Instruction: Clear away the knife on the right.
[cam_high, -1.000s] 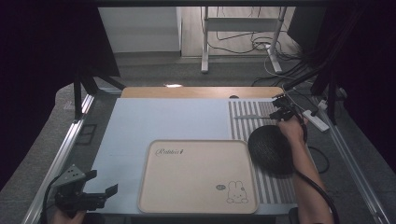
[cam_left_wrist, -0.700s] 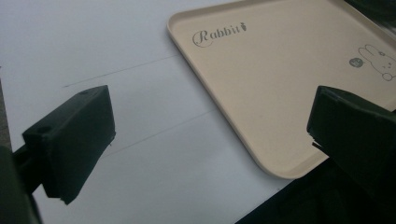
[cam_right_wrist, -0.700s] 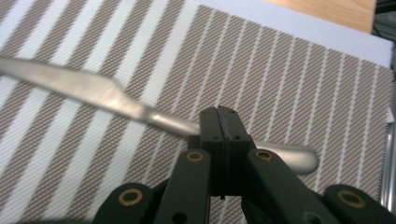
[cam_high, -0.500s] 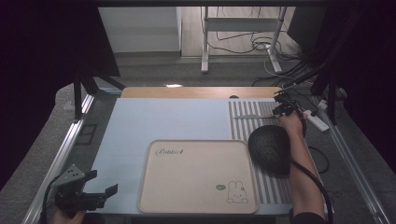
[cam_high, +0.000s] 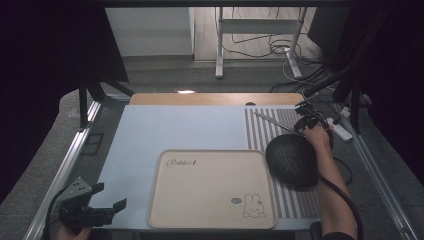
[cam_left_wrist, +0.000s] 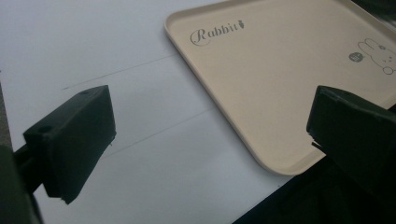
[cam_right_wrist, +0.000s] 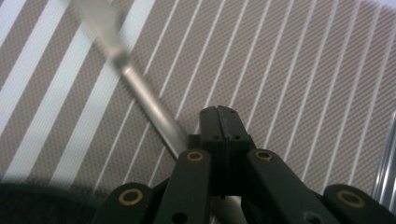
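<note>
The right forearm is reaching up the right side of the high view, stretched almost straight from the bottom edge to the middle right, with the hand wrapped around the right gripper (cam_high: 306, 121) over the striped placemat (cam_high: 280, 145). In the right gripper view its 2 jaws are sitting pressed together at the center bottom of the frame, and a long metal utensil (cam_right_wrist: 140, 95) is coming out from between them and running toward the upper left, so the gripper is clamping that utensil by its near end. Its far end is blurry there, so I can't tell what kind of utensil it is. In the high view the same utensil is showing as a thin silver line slanting up and left from the gripper across the stripes.

A round black woven bowl (cam_high: 292, 161) is sitting just below the right hand, touching the right edge of the beige rabbit tray (cam_high: 210, 187).

Down in the lower left corner of the high view, the left hand is holding the left gripper (cam_high: 107, 197) low by the table's front edge. Its 2 jaws are standing wide apart with nothing between them, pointing at the tray's corner in the left gripper view.
</note>
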